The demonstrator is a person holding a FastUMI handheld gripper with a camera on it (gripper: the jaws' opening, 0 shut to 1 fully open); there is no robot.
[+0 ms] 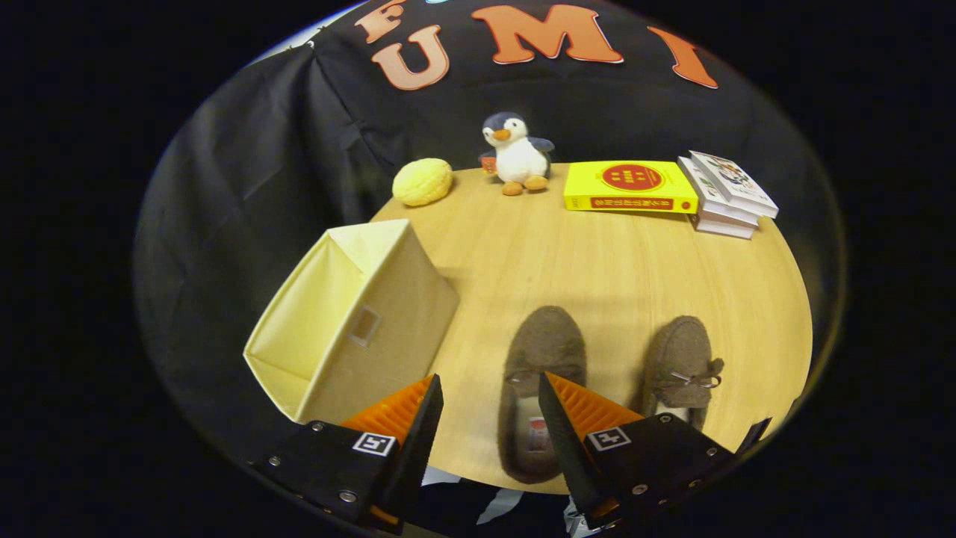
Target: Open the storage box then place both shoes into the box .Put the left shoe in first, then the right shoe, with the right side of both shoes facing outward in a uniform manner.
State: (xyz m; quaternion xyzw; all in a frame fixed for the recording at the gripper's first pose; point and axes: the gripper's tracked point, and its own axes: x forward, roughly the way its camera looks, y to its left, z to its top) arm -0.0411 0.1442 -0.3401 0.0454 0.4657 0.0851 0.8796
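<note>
Gripper view shows us the gripper with its fingers spread apart and nothing between them but bare table. We see the left shoe, a brown fuzzy slipper, lying just ahead of the fingers, its heel end partly behind the right finger and its toe pointing to the far side. The right shoe lies near it on the right, parallel, with a small bow on top. To the left of the fingers we find the storage box, a pale fabric box lying on its side at the table's left edge. On the far side sit a yellow bun-shaped toy, a plush penguin, a yellow book and a stack of books.
</note>
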